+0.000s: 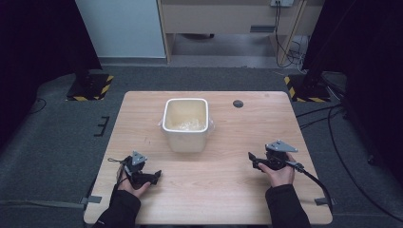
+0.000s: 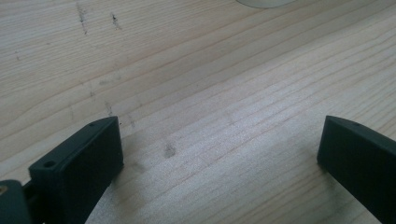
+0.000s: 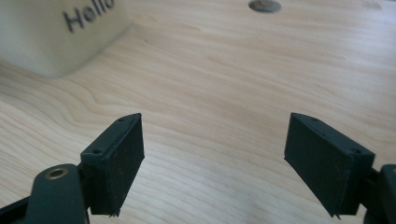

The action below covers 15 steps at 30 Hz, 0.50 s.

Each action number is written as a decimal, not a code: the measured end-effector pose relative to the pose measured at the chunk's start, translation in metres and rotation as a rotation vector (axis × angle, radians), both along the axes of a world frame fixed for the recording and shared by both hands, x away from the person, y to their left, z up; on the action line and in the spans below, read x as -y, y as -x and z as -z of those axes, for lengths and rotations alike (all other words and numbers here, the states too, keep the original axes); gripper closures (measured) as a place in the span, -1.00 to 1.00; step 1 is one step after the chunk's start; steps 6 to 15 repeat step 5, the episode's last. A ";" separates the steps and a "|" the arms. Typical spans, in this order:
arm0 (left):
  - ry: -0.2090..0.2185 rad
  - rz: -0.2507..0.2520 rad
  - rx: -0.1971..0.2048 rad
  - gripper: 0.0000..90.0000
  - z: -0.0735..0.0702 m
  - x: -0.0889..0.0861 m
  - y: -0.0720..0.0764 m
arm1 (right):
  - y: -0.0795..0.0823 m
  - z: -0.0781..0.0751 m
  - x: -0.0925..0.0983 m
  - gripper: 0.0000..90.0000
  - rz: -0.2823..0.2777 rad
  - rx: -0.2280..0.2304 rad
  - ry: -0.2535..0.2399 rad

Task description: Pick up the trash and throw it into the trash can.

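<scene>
A white square container [image 1: 186,124] stands in the middle of the wooden table [image 1: 237,190], with something pale and crumpled inside it. Its side bears the word "Hello" in the right gripper view [image 3: 51,32]. My left gripper [image 1: 156,176] rests low over the table at the front left, jaws wide apart over bare wood [image 2: 219,140]. My right gripper [image 1: 252,158] sits at the front right, pointing left toward the container, open with nothing between its jaws [image 3: 215,154].
A round dark cable hole [image 1: 238,103] lies near the table's far edge, also seen in the right gripper view [image 3: 265,5]. Stand bases with yellow-black tape [image 1: 90,85] sit on the floor behind the table. Cables [image 1: 332,123] run along the floor at right.
</scene>
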<state>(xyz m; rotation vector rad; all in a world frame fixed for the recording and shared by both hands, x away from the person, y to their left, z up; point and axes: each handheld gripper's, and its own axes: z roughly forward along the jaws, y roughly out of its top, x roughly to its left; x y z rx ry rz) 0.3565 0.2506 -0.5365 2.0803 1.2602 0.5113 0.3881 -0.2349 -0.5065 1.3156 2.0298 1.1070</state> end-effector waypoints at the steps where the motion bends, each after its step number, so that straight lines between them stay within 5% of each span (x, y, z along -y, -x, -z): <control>1: 0.000 0.000 0.000 -1.00 0.000 0.000 0.000 | -0.001 0.003 0.002 -0.57 0.004 -0.011 0.009; 5: 0.000 0.000 0.000 -1.00 0.000 0.000 0.000 | -0.003 0.012 0.007 -0.57 0.021 -0.051 0.026; 15: 0.000 0.000 0.000 -1.00 0.000 0.000 0.000 | -0.003 0.012 0.007 -0.57 0.021 -0.051 0.026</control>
